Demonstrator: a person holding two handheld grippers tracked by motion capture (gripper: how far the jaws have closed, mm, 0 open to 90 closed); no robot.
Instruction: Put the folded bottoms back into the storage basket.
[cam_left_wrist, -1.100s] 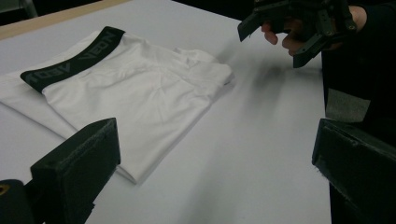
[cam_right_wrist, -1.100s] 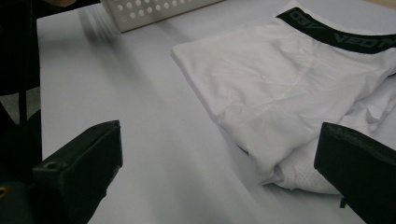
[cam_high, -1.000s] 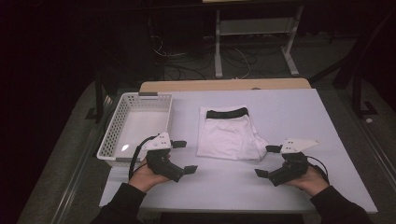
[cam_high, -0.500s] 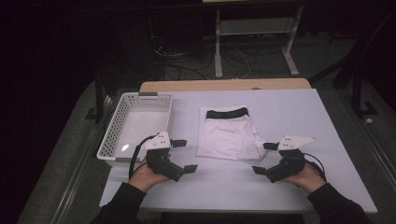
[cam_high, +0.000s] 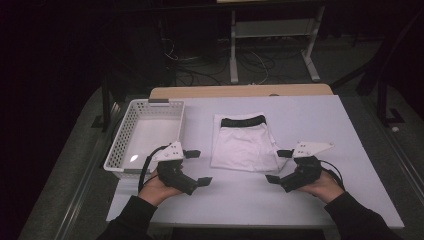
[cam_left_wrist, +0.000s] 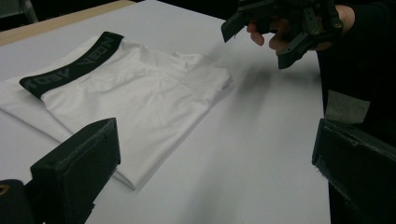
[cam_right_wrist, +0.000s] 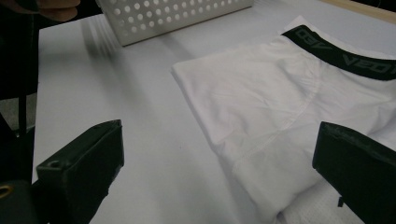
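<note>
In the high view, low in the frame, the left claw (cam_high: 192, 167) and the right claw (cam_high: 278, 166) sit at the near edge of the white bench (cam_high: 350, 130), each held in one of the person's hands, and each with its jaws spread wide apart and nothing between them. Between the two, and a little farther up the frame, lie the folded white boxer briefs (cam_high: 243, 145), flat on the bench at frame centre. The right claw is the nearer one: its upper jaw is just beside the garment's lower right corner, while the left claw stands near the lower left edge but clear of it. The garment's long axis runs from the near edge up the frame toward the black waistband (cam_high: 243, 121) at its far end, so a grab at either near corner would likely come from the side. In the right gripper view the cloth lies between and beyond the open jaws; it looks thin, soft and neatly folded in layers, with grey lettering on the waistband. At the left of the high view, beside the garment, stands a white perforated basket (cam_high: 125, 137).
</note>
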